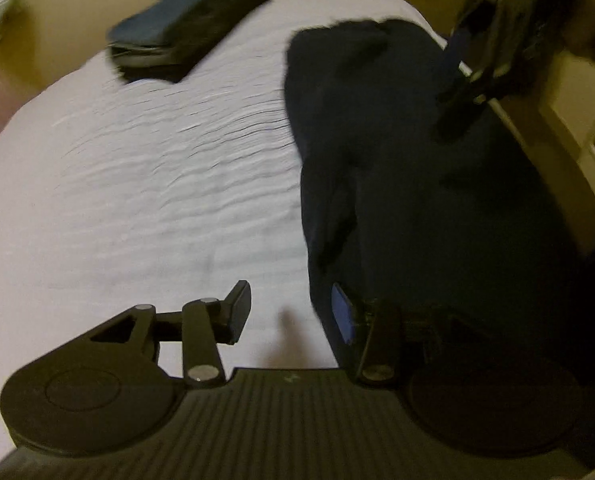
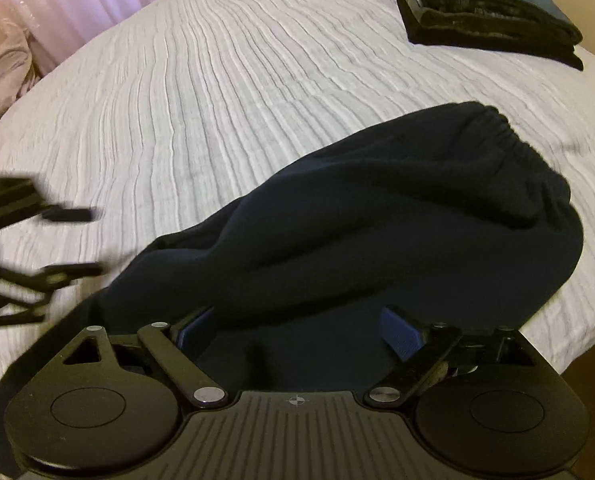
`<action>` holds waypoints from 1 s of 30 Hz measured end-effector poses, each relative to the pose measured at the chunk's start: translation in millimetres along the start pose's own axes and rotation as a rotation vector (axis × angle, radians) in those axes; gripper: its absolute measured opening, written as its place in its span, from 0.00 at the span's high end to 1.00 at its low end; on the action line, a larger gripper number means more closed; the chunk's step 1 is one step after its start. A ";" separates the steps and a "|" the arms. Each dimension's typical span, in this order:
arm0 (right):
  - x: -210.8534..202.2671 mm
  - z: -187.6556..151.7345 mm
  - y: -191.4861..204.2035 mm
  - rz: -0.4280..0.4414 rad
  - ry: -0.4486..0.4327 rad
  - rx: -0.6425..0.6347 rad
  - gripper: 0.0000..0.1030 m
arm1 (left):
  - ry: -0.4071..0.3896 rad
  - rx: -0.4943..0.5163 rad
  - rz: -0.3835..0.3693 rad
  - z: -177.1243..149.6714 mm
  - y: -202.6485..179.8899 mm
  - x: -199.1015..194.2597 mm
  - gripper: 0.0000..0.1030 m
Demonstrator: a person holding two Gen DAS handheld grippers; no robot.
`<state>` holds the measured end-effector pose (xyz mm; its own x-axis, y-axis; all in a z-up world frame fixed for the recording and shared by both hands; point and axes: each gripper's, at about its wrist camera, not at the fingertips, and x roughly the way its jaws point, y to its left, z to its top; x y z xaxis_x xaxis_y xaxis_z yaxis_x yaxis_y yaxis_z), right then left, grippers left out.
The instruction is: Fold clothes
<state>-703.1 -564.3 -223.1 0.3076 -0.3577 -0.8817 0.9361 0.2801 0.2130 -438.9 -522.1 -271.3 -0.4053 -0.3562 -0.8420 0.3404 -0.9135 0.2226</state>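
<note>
Sweatpants (image 2: 377, 232) lie bunched on the bed (image 2: 257, 80), both the left tool (image 1: 293, 312) and right tool (image 2: 297, 328) spread apart, gripping nothing.

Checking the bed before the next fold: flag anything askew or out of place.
Only the dark navy sweatpants stand out: bunched and rumpled near the edge of the white bedspread, elastic waistband puckered, not laid flat. The folded stack at the far corner looks tidy.
</note>
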 end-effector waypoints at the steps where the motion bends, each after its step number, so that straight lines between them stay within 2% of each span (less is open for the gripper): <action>1: -0.6 -0.9 -4.6 -0.003 -0.002 0.003 0.12 | 0.010 0.025 -0.024 3.7 1.1 11.5 0.61; 3: -1.8 -3.2 -14.6 -0.014 -0.004 0.015 0.12 | 0.022 0.099 -0.099 10.3 1.0 27.8 0.61; 4: -1.7 -4.1 -19.7 -0.022 -0.003 0.028 0.12 | 0.023 0.142 -0.114 10.8 -1.7 33.2 0.61; 5: -2.8 -5.5 -24.2 -0.028 -0.005 0.043 0.12 | 0.022 0.181 -0.113 8.8 -5.4 36.9 0.61; 7: -4.8 -7.3 -32.6 -0.041 -0.010 0.069 0.12 | 0.004 0.193 -0.088 11.3 -4.6 46.5 0.58; 9: -5.4 -7.3 -40.4 -0.055 -0.016 0.091 0.12 | -0.028 0.089 -0.042 19.5 9.2 50.7 0.63; 11: -7.3 -7.6 -47.0 -0.067 -0.021 0.109 0.12 | -0.091 -0.145 -0.022 22.9 39.0 42.2 0.61; 12: -7.2 -5.8 -50.2 -0.071 -0.025 0.112 0.12 | -0.108 -0.266 -0.025 16.5 56.2 36.7 0.55; 14: -11.0 -3.3 -52.8 -0.079 -0.040 0.107 0.12 | -0.107 -0.363 -0.020 -0.9 69.7 29.8 0.52; 16: -13.7 -0.9 -54.5 -0.087 -0.050 0.102 0.12 | -0.081 -0.395 -0.032 -13.4 70.9 27.1 0.52; 17: -13.8 0.3 -55.0 -0.092 -0.051 0.102 0.12 | -0.073 -0.395 -0.038 -18.0 68.5 25.5 0.53; 19: -14.2 1.8 -53.0 -0.090 -0.052 0.106 0.12 | -0.064 -0.322 -0.026 -20.7 57.0 24.4 0.55; 23: -8.2 5.4 -43.1 -0.075 -0.050 0.086 0.12 | -0.066 -0.089 -0.042 -16.0 31.2 33.2 0.56; 24: -6.5 5.9 -40.8 -0.072 -0.048 0.084 0.12 | -0.075 -0.053 -0.055 -11.4 27.5 36.9 0.57; 25: -4.9 6.4 -38.5 -0.069 -0.045 0.082 0.12 | -0.091 -0.067 -0.066 -6.2 31.8 41.7 0.59; 26: -3.8 6.8 -36.6 -0.067 -0.043 0.082 0.12 | -0.110 -0.100 -0.075 -1.7 39.4 46.7 0.60; 27: -3.6 7.2 -35.2 -0.066 -0.042 0.079 0.12 | -0.130 -0.184 -0.065 -0.1 53.5 47.7 0.60; 28: -3.6 7.6 -33.9 -0.065 -0.041 0.075 0.12 | -0.140 -0.294 -0.053 -2.5 70.9 47.1 0.58; 29: -4.8 8.1 -33.1 -0.066 -0.044 0.069 0.12 | -0.141 -0.416 -0.065 -9.4 90.2 47.5 0.52; 30: -5.4 8.8 -33.4 -0.068 -0.050 0.064 0.12 | -0.138 -0.497 -0.085 -18.3 103.2 47.0 0.51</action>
<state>-734.6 -579.6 -221.7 0.2497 -0.4184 -0.8733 0.9636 0.1967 0.1812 -407.3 -629.5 -297.0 -0.5453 -0.3381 -0.7670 0.6498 -0.7486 -0.1320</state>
